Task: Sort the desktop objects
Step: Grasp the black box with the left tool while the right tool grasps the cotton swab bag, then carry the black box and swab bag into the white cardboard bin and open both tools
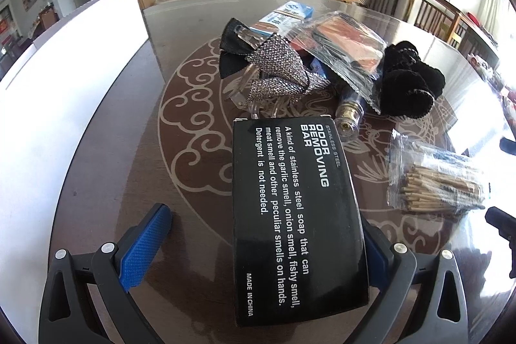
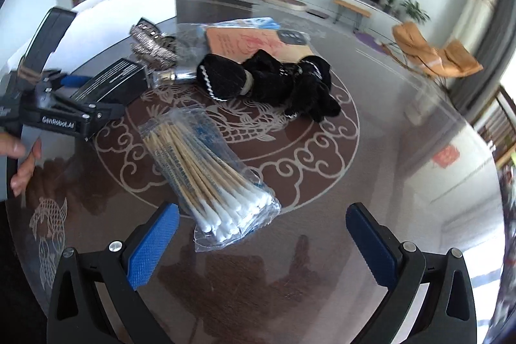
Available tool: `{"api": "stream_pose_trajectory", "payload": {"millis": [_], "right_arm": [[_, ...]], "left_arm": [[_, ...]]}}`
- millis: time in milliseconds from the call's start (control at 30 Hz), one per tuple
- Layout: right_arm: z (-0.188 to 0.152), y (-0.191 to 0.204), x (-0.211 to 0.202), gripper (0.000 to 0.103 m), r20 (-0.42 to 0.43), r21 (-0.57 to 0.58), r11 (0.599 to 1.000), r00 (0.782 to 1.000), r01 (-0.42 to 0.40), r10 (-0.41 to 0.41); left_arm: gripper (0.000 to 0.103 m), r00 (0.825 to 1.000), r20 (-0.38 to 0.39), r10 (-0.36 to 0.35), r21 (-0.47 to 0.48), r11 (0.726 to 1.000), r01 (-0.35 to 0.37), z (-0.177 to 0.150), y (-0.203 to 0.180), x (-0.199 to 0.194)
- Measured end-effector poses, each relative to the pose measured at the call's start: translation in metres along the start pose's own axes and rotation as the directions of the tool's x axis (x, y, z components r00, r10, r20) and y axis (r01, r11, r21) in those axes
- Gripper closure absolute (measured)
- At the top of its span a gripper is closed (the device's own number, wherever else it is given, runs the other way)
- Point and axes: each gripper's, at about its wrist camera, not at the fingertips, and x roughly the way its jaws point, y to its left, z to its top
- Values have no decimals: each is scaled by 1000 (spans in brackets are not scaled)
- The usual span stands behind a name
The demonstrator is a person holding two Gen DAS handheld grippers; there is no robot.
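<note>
Left wrist view: left gripper (image 1: 261, 250) has its jaws spread wide around a black box (image 1: 295, 215) printed "ODOR REMOVING BAR". The box's right edge lies against the right blue pad; the left blue pad (image 1: 146, 247) stands clear of the box, with a gap between. The box lies flat on the brown patterned surface (image 1: 129, 170), long axis running away from the camera along the jaws' line, printed title toward the far end. Beyond its far end: a sequinned bow hair clip (image 1: 277, 70), a clear packet with orange content (image 1: 342, 44), a black fuzzy item (image 1: 409, 79), and a small glass bottle (image 1: 348, 115) just beside the box corner. A cotton swab packet (image 1: 435, 182) lies to the right, apart from the box. A white bin (image 1: 64, 70) stands at left.

Right wrist view: right gripper (image 2: 262, 242) hovers with jaws wide and nothing between them, above the near end of the cotton swab packet (image 2: 209, 173). The packet's long axis runs diagonally, white tips toward the camera, wooden ends pointing far-left. The left gripper (image 2: 64, 115) appears at left, over the black box (image 2: 113, 79), with a person's hand (image 2: 22, 157) below it.
</note>
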Motion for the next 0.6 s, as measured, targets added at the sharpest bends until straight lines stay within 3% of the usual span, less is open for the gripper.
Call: {"api": "stream_pose_trajectory", "payload": {"millis": [67, 200, 267, 333, 367, 400, 500, 600], "right_arm": [[13, 5, 8, 0, -60, -101, 993, 997, -64, 58], [32, 19, 26, 1, -119, -214, 971, 990, -104, 80], [42, 27, 35, 1, -134, -225, 965, 986, -132, 103], [48, 32, 45, 19, -170, -220, 962, 978, -160, 124], [50, 33, 50, 48, -209, -202, 960, 966, -193, 150], [50, 32, 53, 57, -245, -172, 959, 952, -226, 181], [44, 31, 45, 69, -261, -125, 967, 948, -221, 183], [30, 27, 24, 70, -242, -61, 971, 948, -229, 209]], "left_arm": [[0, 1000, -21, -22, 14, 1000, 22, 4, 0, -1], [45, 995, 9, -100, 30, 995, 99, 3, -2, -14], [45, 995, 8, -97, 41, 994, 97, 0, -3, -19], [45, 996, 8, -91, 65, 994, 90, -5, -6, -24], [45, 996, 5, -86, 74, 994, 85, -9, -7, -27], [45, 996, 6, -86, 78, 993, 86, -14, -7, -32], [45, 994, 22, -104, 63, 993, 103, -30, -3, -51], [45, 991, 41, -131, 57, 990, 129, -44, 3, -68]]}}
